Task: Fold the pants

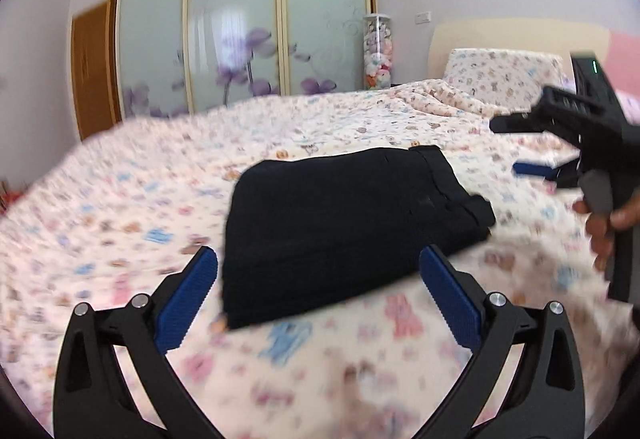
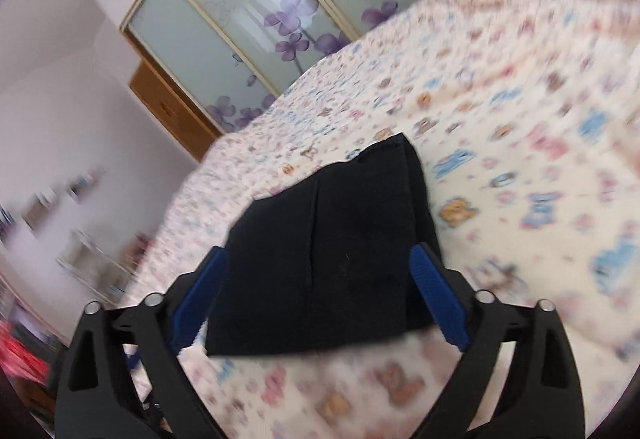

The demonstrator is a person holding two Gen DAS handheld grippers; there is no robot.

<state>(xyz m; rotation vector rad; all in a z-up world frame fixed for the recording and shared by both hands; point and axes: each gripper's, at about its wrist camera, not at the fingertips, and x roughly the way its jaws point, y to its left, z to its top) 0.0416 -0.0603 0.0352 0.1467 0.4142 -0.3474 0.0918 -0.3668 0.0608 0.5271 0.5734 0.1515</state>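
Observation:
Black pants (image 1: 344, 227) lie folded into a compact rectangle on the bed's cartoon-print sheet (image 1: 120, 223). My left gripper (image 1: 320, 254) hovers just in front of the near edge, its blue pads (image 1: 188, 303) spread wide and touching nothing. In the same view the right gripper (image 1: 516, 147) hangs above the sheet to the right of the pants, with a hand (image 1: 600, 223) on its handle. In the right wrist view the folded pants (image 2: 340, 251) fill the middle and my right gripper (image 2: 320, 253) stands open above them, nothing pressed between its pads (image 2: 438, 299).
A wardrobe with frosted sliding doors and purple flowers (image 1: 240, 23) stands beyond the bed. Beside it is a tall clear tube of plush toys (image 1: 378, 55). A pillow (image 1: 504, 79) leans on the headboard at the right. The bed's far edge (image 2: 224, 151) drops towards a wooden cabinet.

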